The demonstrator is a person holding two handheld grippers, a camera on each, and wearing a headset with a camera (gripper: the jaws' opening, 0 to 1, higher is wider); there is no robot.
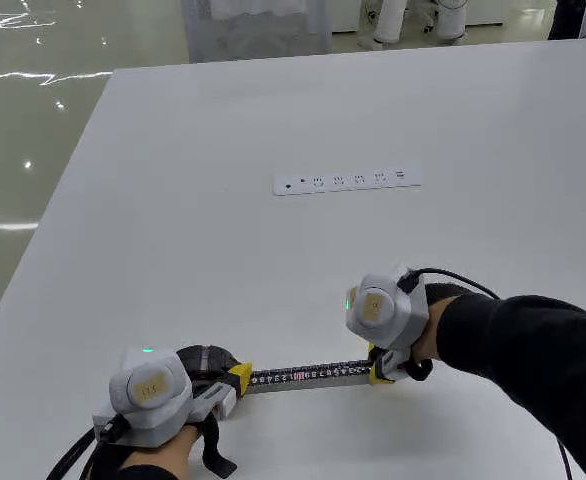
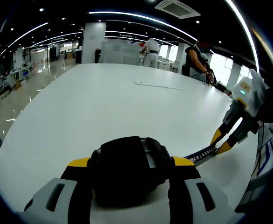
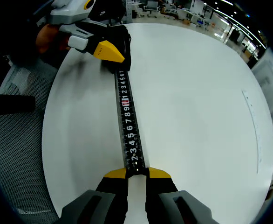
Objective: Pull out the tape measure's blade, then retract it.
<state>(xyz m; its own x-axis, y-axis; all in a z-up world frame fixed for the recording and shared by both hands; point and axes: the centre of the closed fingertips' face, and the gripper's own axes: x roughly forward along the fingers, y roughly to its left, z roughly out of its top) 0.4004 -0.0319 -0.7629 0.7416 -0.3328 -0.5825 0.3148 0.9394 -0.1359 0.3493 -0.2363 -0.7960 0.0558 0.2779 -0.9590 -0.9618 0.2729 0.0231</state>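
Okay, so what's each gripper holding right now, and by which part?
The left gripper clamps the tape measure case across its two sides. The right gripper pinches the blade at its pulled-out free end.

At 6 o'clock the right gripper pinches, between yellow-tipped jaws, the end of the silver numbered steel tape blade. The blade runs flat over the white tabletop toward 12 o'clock into the black tape measure case, clasped at 11 o'clock by the left gripper.
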